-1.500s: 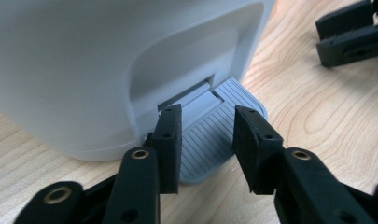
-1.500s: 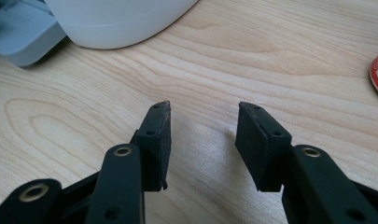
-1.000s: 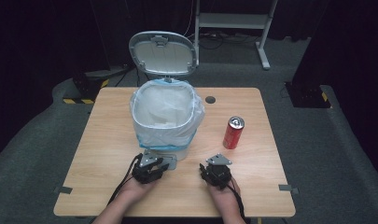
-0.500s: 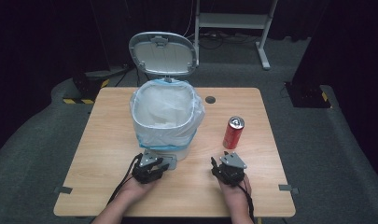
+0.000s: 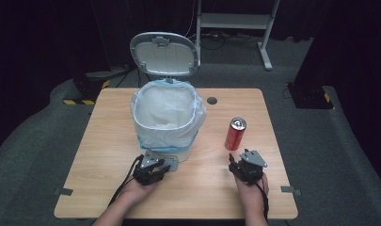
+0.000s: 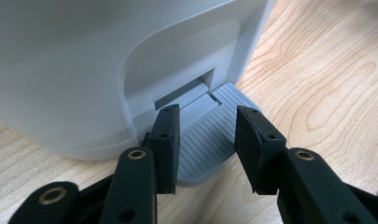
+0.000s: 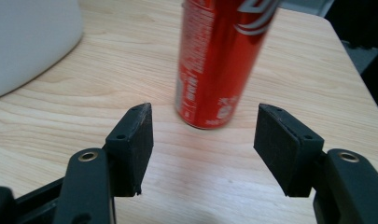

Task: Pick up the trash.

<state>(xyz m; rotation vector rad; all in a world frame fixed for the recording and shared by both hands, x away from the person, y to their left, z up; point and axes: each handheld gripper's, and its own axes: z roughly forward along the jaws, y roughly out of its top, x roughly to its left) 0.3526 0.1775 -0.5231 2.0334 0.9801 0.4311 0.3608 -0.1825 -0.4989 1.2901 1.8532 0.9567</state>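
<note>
**Right gripper closes in on the can**

Since a second ago the right gripper [image 5: 236,161] has shifted right across the table [image 5: 108,188], now just near of the red can [image 5: 235,133], and its jaws have just been opening; they stand wide with nothing between them. The left gripper [image 5: 165,165] has kept still, its jaws part open astride the grey pedal [image 6: 210,140] of the white bin [image 5: 167,117]; whether the pads press it is unclear. In the right gripper view the can's top is cut off.
</note>
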